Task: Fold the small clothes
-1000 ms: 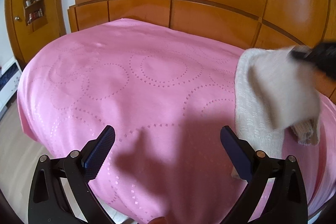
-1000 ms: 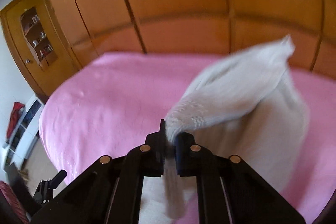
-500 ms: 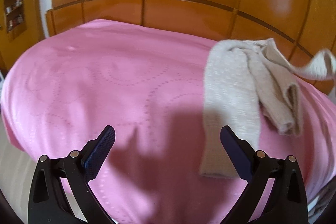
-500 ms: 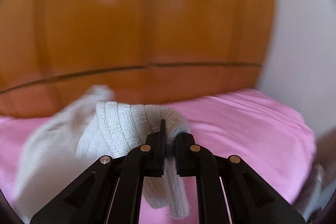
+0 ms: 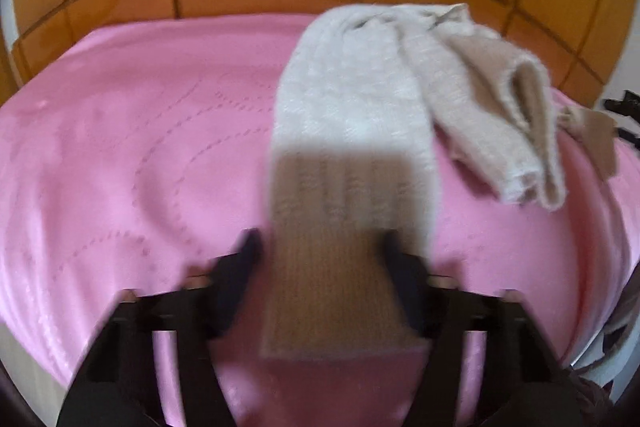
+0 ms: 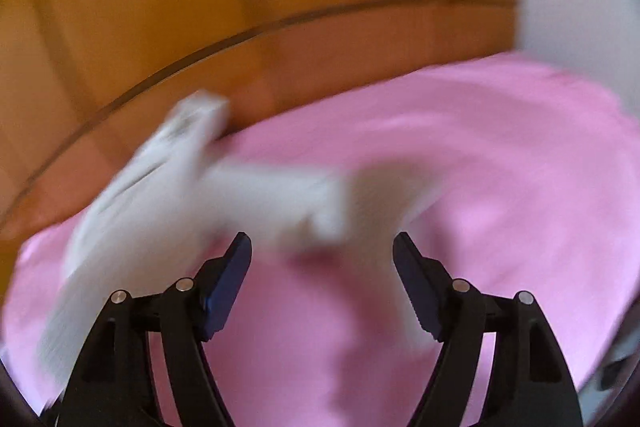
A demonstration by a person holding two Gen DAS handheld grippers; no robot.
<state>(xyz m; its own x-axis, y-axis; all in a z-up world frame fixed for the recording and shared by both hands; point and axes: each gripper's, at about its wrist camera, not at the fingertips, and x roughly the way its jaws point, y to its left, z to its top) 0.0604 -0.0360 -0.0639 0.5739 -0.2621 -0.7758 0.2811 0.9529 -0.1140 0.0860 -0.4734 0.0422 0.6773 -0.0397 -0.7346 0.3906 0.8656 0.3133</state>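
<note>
Cream cable-knit garment, small, long sleeve or leg stretched toward cam (image 5: 352, 131), is lying on the pink circle-embossed bedspread (image 5: 132, 155), far part bunched w/ a beige tag at the right edge. In the right wrist view it's smearing across frame (image 6: 224, 195), blurred.

L gripper (image 5: 320, 259) is closing w/ the ribbed cuff end between its jaws; pads not clearly pressing yet.
R gripper (image 6: 322, 267) is opening, jaws spread, nothing pinched; knit sitting just ahead of its tips.

Risks, as judged:
- L jaws straddling the cuff's full width, so likely bunching it rather than pinching an edge → skewed fold.
- Pads catching the bedspread too.
- Bunched far part is staying twisted under any fold.
- Loose knit snagging on R tips.
</note>
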